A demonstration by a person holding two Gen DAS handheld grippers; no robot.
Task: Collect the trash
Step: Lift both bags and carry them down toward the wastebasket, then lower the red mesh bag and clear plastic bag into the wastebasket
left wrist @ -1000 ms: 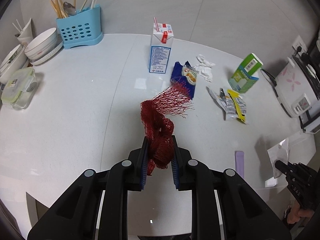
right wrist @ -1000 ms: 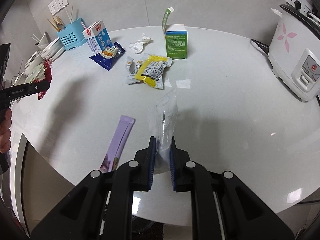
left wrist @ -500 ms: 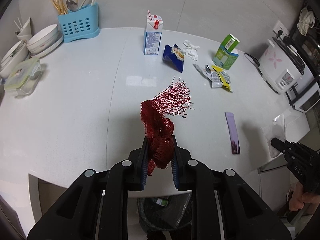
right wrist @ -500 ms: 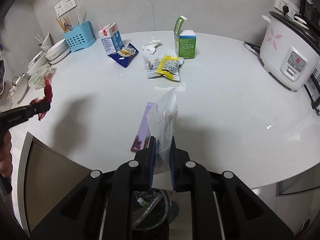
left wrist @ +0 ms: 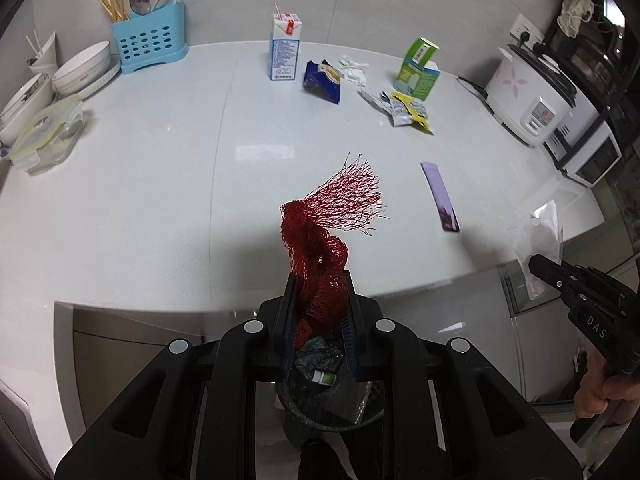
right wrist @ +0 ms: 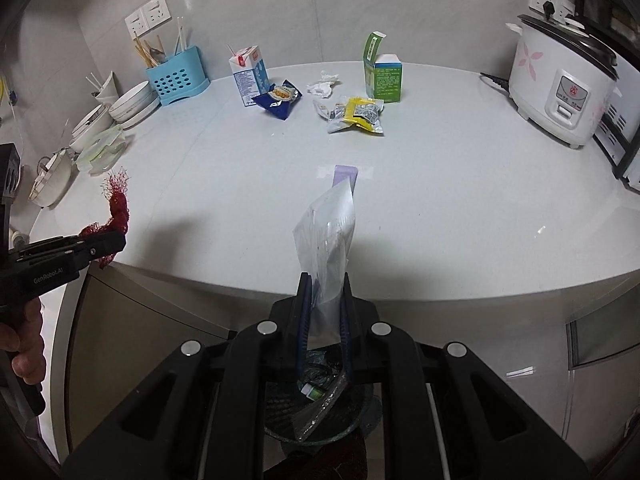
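Over the bin (left wrist: 332, 396), left gripper (left wrist: 319, 312) clamped limp, snaggy net (left wrist: 320, 240); right gripper (right wrist: 324, 320) pinched a slippery bag (right wrist: 328, 240).

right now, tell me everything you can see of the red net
The red net is a bunched mesh bag of thin plastic-looking strands, dark red where it is wadded and brighter where its frayed open end fans out at the top. The left gripper is shut on its lower part, holding it upright in the air past the counter edge, over the bin below. Nothing else touches it.
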